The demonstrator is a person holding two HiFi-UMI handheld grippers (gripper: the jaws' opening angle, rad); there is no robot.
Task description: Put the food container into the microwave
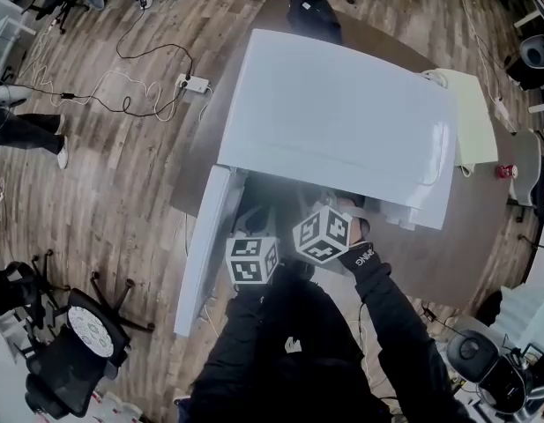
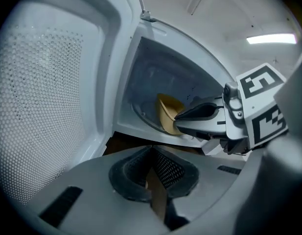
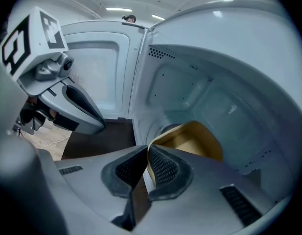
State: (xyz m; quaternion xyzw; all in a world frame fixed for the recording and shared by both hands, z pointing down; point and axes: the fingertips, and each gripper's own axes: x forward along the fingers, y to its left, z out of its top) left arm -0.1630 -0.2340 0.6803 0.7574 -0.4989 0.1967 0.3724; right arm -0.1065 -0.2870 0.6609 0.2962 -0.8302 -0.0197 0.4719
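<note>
Round brown table carries the white microwave and a pale sheet

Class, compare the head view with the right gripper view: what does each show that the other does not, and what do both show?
Head view only: the microwave from above with its white top, the wooden floor, a power strip and an office chair. Right gripper view only: the tan food container inside the cavity, its rim pinched by the right gripper. Both: the open microwave door and the left gripper with its marker cube.
</note>
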